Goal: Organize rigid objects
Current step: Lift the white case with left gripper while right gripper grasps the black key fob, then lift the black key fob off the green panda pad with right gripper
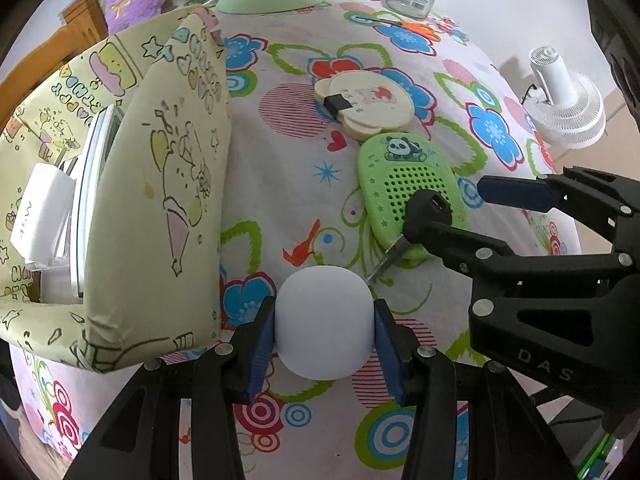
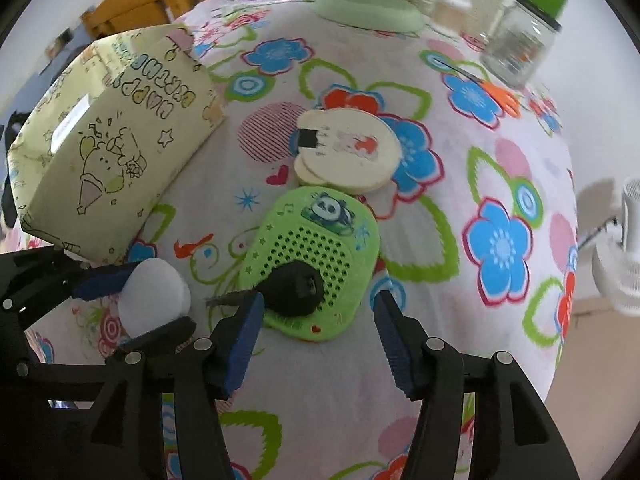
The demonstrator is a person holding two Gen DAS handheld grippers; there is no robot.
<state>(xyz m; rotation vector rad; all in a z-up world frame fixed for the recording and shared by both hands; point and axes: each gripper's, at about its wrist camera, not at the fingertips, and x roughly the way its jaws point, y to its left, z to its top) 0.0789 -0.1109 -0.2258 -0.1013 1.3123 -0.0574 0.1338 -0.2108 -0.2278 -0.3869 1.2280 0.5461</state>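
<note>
My left gripper [image 1: 325,338] is shut on a white rounded object [image 1: 324,320], just right of the open yellow-green patterned box [image 1: 160,184]. The same object [image 2: 154,300] and box [image 2: 112,152] show in the right wrist view. My right gripper [image 2: 318,312] is open, its jaws either side of a black car key [image 2: 294,288] that lies on a green panda speaker [image 2: 316,256]. The key [image 1: 426,216] and speaker [image 1: 404,184] also show in the left wrist view, with the right gripper [image 1: 464,200] over them.
A cream round wooden piece [image 2: 344,152] with a black clip lies beyond the speaker. Orange-handled scissors [image 2: 496,92], a glass jar [image 2: 520,48] and a green fan base [image 2: 368,8] stand at the back. A white fan [image 1: 564,100] is at the right. The box holds white items [image 1: 44,208].
</note>
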